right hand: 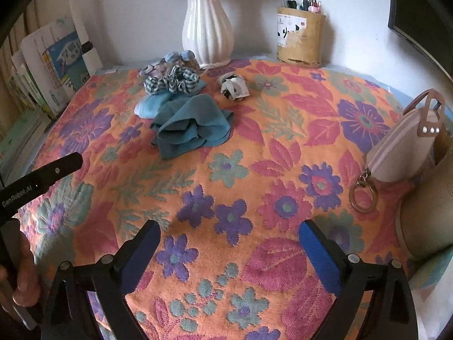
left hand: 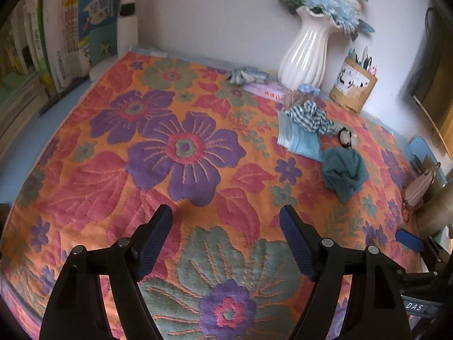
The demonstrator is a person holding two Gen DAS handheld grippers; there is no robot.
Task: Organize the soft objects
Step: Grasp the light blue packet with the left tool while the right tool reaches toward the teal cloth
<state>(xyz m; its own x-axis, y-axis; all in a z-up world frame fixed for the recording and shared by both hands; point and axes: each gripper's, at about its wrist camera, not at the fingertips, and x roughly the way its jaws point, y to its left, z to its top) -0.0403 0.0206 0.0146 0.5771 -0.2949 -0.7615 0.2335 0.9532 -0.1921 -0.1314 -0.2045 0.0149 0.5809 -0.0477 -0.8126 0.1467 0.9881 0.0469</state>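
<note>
A crumpled teal cloth [right hand: 191, 126] [left hand: 344, 172] lies on the flowered orange tablecloth [right hand: 283, 147]. Behind it sit a light blue face mask [right hand: 153, 104] [left hand: 300, 140], a blue checked scrunchie [right hand: 171, 82] [left hand: 307, 116], a black-and-white scrunchie [right hand: 233, 86] [left hand: 346, 136] and small blue fabric flowers [right hand: 175, 58]. A grey-blue bow [left hand: 246, 75] on a lilac pouch [left hand: 264, 89] rests by the vase. My left gripper [left hand: 226, 240] is open over bare cloth, well short of the pile. My right gripper [right hand: 229, 255] is open too, nothing between its fingers.
A white ribbed vase [right hand: 208, 31] [left hand: 307, 53] with blue flowers and a brown pen holder [right hand: 301, 38] [left hand: 354, 89] stand against the back wall. Books [left hand: 70, 36] line the left edge. A pale pink pouch with key ring [right hand: 402, 147] leans on a beige container at the right.
</note>
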